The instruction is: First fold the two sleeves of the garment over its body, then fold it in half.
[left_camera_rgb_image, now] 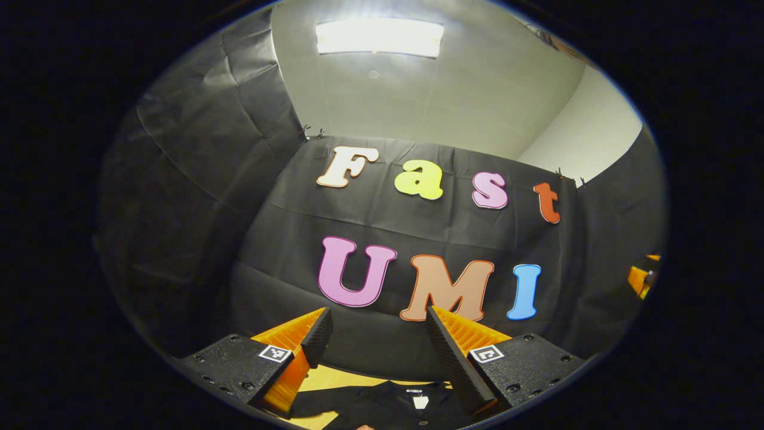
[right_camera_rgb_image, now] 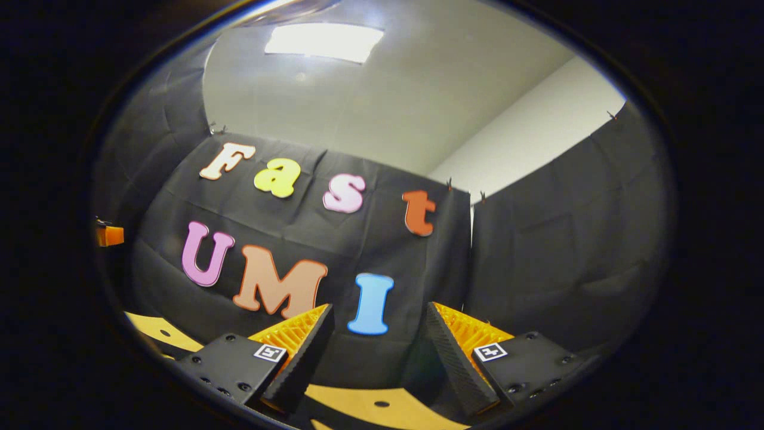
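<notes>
- A ceiling lamp (left_camera_rgb_image: 379, 37) lights the booth from above; in both views it glares to plain white, with no detail inside.
- The ceiling (left_camera_rgb_image: 453, 101) near it glows pale grey and dims toward the edges.
- The black cloth (left_camera_rgb_image: 197, 179) takes little light; only its creases show, faintly.
- The surface (right_camera_rgb_image: 370, 406) at the bottom is yellow and lit, part shaded under the jaws.
- The fisheye bends straight lines, most at the rim, where the picture darkens and softens.
- The middle of both views is sharp.
</notes>
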